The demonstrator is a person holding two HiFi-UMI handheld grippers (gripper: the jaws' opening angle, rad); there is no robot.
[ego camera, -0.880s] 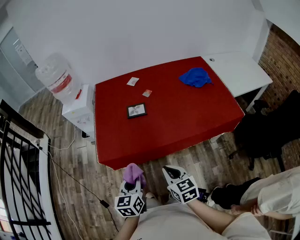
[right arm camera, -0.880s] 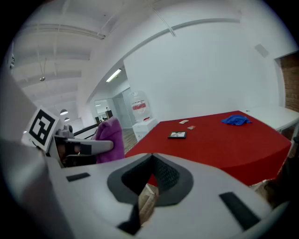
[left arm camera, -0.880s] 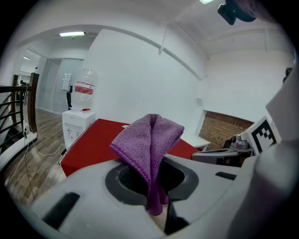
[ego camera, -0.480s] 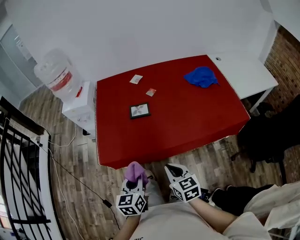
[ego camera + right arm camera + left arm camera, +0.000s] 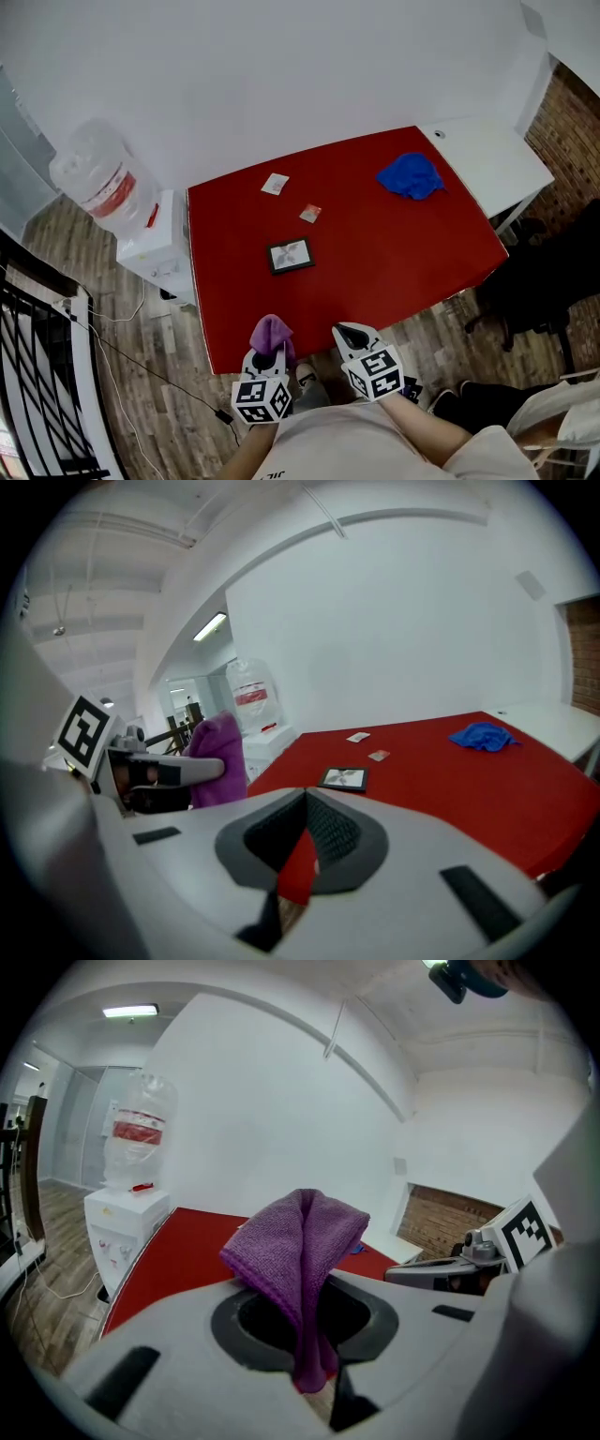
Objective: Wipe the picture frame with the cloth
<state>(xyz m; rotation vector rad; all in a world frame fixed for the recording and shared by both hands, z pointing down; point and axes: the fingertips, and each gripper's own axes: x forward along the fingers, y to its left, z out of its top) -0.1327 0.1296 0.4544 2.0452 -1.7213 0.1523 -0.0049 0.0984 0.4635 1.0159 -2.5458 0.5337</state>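
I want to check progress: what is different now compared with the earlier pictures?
The left gripper, still shut on the purple cloth, and the shut, empty right gripper have come closer to the near edge of the red table. Nothing was grasped or released. The picture frame and blue cloth lie as before.
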